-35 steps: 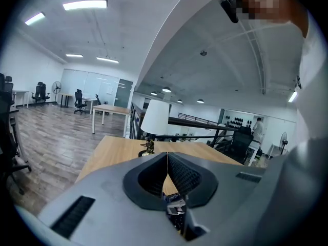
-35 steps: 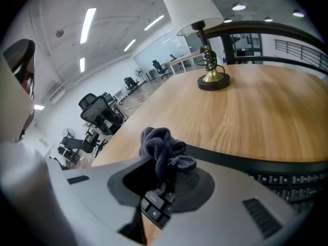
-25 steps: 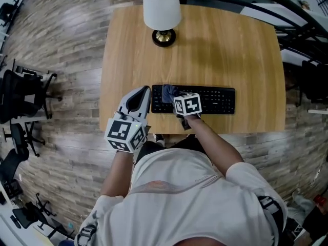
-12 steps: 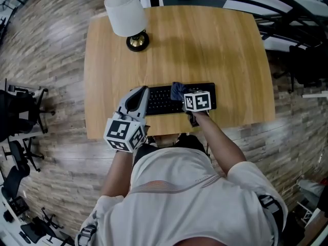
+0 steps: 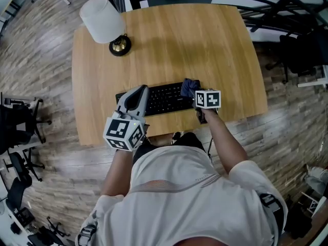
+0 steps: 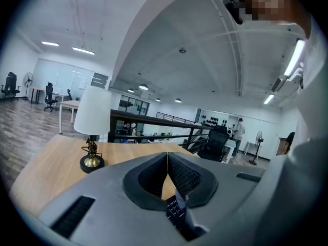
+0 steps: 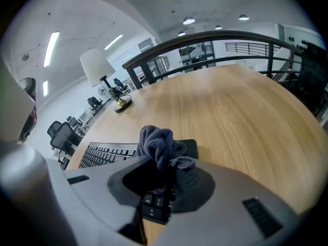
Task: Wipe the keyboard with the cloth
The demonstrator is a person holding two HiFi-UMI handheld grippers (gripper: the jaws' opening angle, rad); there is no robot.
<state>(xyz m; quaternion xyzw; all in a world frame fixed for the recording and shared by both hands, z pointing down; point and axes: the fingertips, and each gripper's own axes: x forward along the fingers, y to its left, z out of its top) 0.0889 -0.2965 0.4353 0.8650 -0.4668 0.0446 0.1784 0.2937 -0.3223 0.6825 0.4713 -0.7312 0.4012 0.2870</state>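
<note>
A black keyboard (image 5: 164,99) (image 7: 110,155) lies near the front edge of the wooden table (image 5: 169,40). My right gripper (image 5: 197,95) (image 7: 165,169) is shut on a bunched dark blue cloth (image 5: 190,87) (image 7: 158,143), which rests on the keyboard's right end. My left gripper (image 5: 137,100) (image 6: 167,160) is shut with nothing in it. It hovers over the keyboard's left end, jaws tilted upward, a few keys (image 6: 175,210) showing below it.
A lamp with a white shade (image 5: 102,18) (image 6: 93,113) (image 7: 97,65) on a brass base (image 5: 120,46) stands at the table's far left corner. Office chairs (image 5: 20,117) stand on the wood floor to the left, dark furniture (image 5: 300,50) to the right.
My right gripper has dragged the cloth from the keyboard's left part to its right end. The left gripper has kept its place over the left end.
</note>
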